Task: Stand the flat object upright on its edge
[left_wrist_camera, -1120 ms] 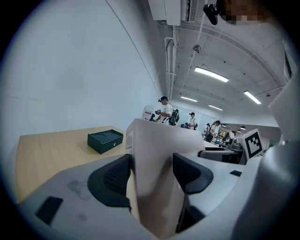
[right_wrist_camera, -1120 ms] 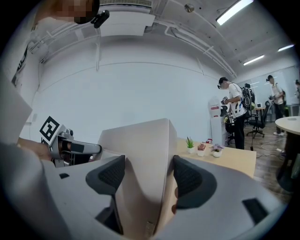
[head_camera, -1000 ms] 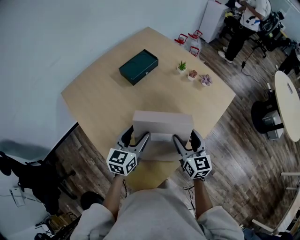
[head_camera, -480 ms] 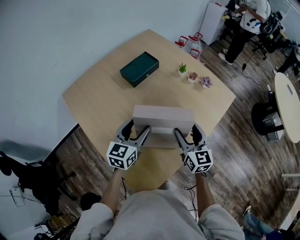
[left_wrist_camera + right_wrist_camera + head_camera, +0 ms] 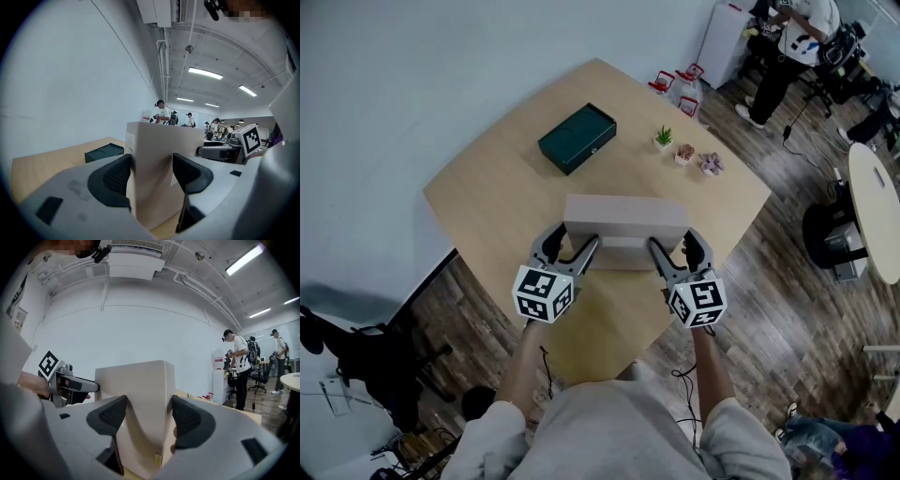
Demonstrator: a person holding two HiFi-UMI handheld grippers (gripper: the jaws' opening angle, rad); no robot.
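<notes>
A flat beige box [image 5: 625, 217] stands on its long edge near the front of the wooden table [image 5: 487, 202]. My left gripper [image 5: 566, 255] is shut on the box's left end and my right gripper [image 5: 674, 255] on its right end. In the left gripper view the box [image 5: 157, 154] rises between the dark pads [image 5: 115, 176], which press on both sides of it. The right gripper view shows the box [image 5: 136, 385] upright in the same way, squeezed between that gripper's pads [image 5: 187, 420]. Each gripper is visible from the other's camera, at the far end of the box.
A dark green case [image 5: 577, 138] lies farther back on the table. Three small potted plants [image 5: 684, 150] stand near the right edge, and red-handled items [image 5: 677, 80] sit at the far corner. The table's front corner is just below my grippers. People stand at the far right by a round table [image 5: 877, 206].
The box has tipped up from a leaning pose to upright and shifted a little away from me. Both grippers moved forward with it and stayed closed on it.
</notes>
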